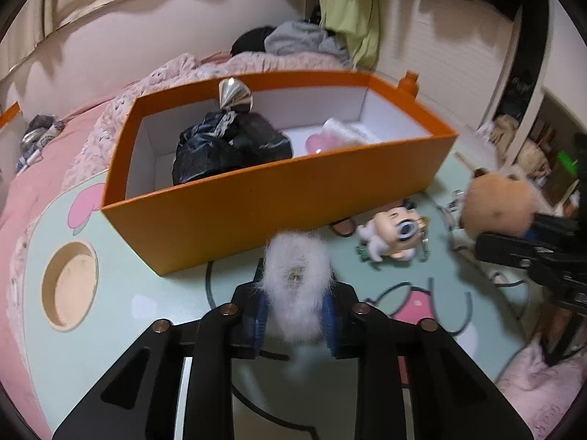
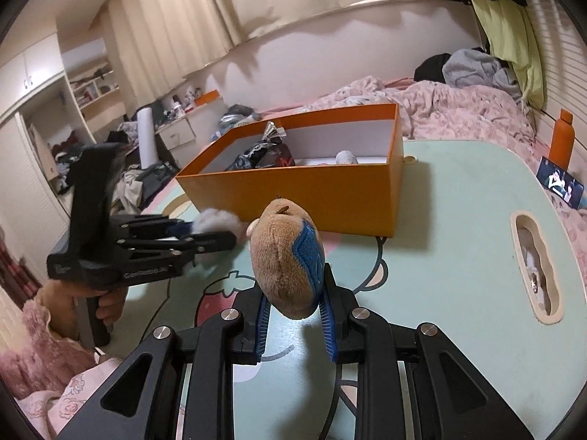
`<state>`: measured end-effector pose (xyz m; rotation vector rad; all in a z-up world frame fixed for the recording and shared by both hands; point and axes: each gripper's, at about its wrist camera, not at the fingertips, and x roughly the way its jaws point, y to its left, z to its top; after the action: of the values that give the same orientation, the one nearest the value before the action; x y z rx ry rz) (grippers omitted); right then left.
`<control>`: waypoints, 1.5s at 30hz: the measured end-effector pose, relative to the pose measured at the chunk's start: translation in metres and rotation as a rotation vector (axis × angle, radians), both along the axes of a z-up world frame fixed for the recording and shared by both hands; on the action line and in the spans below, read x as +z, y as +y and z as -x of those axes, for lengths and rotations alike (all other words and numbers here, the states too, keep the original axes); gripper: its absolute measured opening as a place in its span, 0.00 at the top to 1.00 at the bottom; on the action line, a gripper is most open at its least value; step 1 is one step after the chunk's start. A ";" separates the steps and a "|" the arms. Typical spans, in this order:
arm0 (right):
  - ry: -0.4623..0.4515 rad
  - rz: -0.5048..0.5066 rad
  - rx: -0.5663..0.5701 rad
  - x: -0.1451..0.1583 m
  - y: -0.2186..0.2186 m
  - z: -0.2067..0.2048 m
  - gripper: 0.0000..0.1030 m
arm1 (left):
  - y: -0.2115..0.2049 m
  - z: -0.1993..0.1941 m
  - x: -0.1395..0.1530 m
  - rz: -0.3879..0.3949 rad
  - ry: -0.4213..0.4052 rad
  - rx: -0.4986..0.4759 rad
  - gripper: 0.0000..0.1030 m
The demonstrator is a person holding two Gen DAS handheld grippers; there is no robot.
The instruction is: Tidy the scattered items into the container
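Note:
An orange box stands on a pale green table; it also shows in the right wrist view. Inside lie a black bag with a silver cone and a pink-white item. My left gripper is shut on a white fluffy piece, just in front of the box's near wall. My right gripper is shut on a brown plush toy, held above the table in front of the box. A small big-eyed doll figure lies on the table right of the box.
The table has a round cutout at left and a handle slot at right. A pink bed with clothes lies behind. An orange bottle and a phone sit at far right.

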<state>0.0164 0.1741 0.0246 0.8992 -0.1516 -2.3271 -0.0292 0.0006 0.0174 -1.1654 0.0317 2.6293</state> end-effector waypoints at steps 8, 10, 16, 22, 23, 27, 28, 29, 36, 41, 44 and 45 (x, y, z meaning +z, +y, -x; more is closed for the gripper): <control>0.011 -0.079 0.007 -0.002 -0.020 -0.007 0.77 | -0.005 -0.060 0.018 -0.045 0.143 0.152 0.75; 0.020 -0.108 0.010 -0.004 -0.026 -0.010 0.77 | -0.003 -0.067 0.011 -0.054 0.158 0.201 0.75; 0.039 -0.146 0.019 -0.010 -0.032 -0.017 0.77 | -0.009 -0.075 -0.007 -0.099 0.153 0.236 0.75; 0.027 -0.166 0.031 -0.015 -0.037 -0.016 0.77 | -0.004 -0.073 -0.013 -0.062 0.148 0.240 0.75; 0.031 -0.166 0.031 -0.014 -0.037 -0.017 0.77 | -0.005 -0.073 -0.013 -0.062 0.147 0.240 0.75; 0.031 -0.167 0.030 -0.014 -0.037 -0.017 0.77 | -0.006 -0.073 -0.014 -0.069 0.144 0.243 0.75; 0.031 -0.166 0.030 -0.015 -0.037 -0.018 0.77 | -0.007 -0.072 -0.014 -0.070 0.143 0.244 0.75; 0.031 -0.166 0.030 -0.015 -0.037 -0.018 0.77 | -0.007 -0.072 -0.014 -0.071 0.141 0.244 0.75; 0.029 -0.166 0.028 -0.016 -0.036 -0.019 0.77 | -0.007 -0.072 -0.014 -0.071 0.138 0.243 0.75; 0.029 -0.166 0.028 -0.016 -0.035 -0.018 0.76 | -0.007 -0.072 -0.014 -0.071 0.138 0.246 0.75; 0.028 -0.166 0.029 -0.016 -0.035 -0.018 0.76 | -0.007 -0.073 -0.014 -0.073 0.139 0.246 0.75; 0.028 -0.166 0.029 -0.016 -0.035 -0.018 0.76 | -0.007 -0.073 -0.014 -0.073 0.138 0.246 0.75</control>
<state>0.0345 0.1388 0.0090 0.9414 0.0677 -2.3499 0.0433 -0.0068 0.0030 -1.0192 -0.1915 2.8938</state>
